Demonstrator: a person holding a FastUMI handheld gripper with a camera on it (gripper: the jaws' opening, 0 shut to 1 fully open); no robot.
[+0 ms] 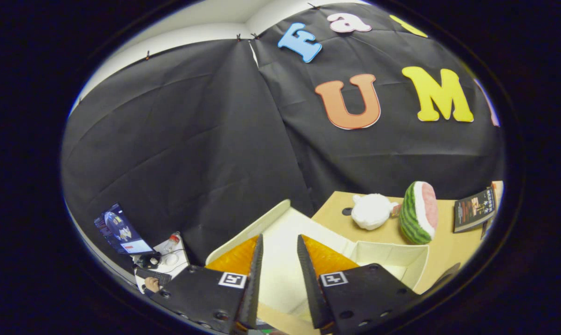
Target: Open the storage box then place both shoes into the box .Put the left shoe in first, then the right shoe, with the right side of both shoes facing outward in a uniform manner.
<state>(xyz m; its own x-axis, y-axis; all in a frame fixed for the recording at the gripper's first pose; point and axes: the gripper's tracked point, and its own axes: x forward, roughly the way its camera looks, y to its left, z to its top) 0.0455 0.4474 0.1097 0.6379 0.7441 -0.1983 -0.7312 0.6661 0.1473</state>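
The white storage box (pixel 392 258) stands on the tan table (pixel 448 253), its inside wall showing just right of my fingers. Its white lid (pixel 287 221) is swung up and tilted back, with a rounded rim running up to the left. My gripper (pixel 280 237) is close in front of the lid and points upward toward the booth wall. The fingers stand a small way apart and the lid's white face shows through the gap. I see nothing pinched between them.
Behind the box on the table sit a white plush toy (pixel 371 211), a watermelon-slice toy (pixel 419 212) and a dark book (pixel 474 209). Low to the left, a laptop (pixel 119 230), a bottle (pixel 172 241) and a hand (pixel 151 284) at a keyboard.
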